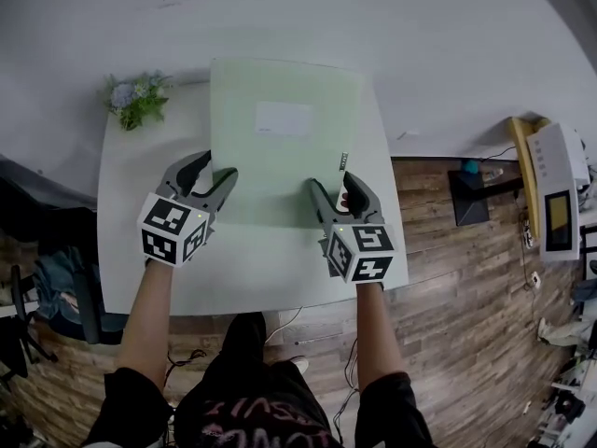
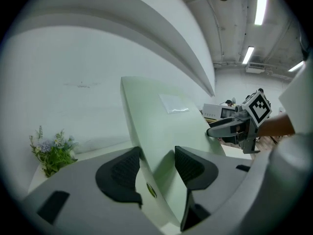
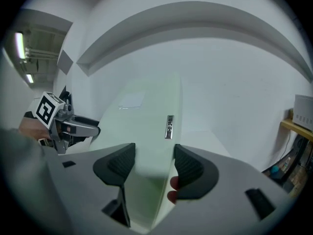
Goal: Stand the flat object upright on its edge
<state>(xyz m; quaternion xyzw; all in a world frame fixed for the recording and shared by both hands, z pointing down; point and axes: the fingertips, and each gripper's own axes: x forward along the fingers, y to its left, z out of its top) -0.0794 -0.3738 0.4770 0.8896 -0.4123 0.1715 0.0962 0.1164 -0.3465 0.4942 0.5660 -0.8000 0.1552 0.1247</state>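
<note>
From where I stand, the pale green board (image 1: pixel 280 166) is over the back half of the white table (image 1: pixel 140 250). It is tipped up at a slant, with its far edge toward the wall (image 1: pixel 373 26) and its near edge low between the two tongs. The left gripper (image 1: pixel 219 166) is clenched across the near left corner and the right gripper (image 1: pixel 331 183) across the near right corner, with the sheet filling the gap between each pair of pads. I cannot tell whether the low edge touches the tabletop. To my eye the raising is partly done, and what is left is to bring the sheet plumb. That probably calls for keeping both grips level so the bottom edge sits flat along its whole length. The top should then come up slowly and evenly, since a thin sheet like this may bow or twist if one side leads. The wall is close behind and could serve as a stop. The small plant (image 1: pixel 137 98) at the back left corner is well clear of the sheet.
</note>
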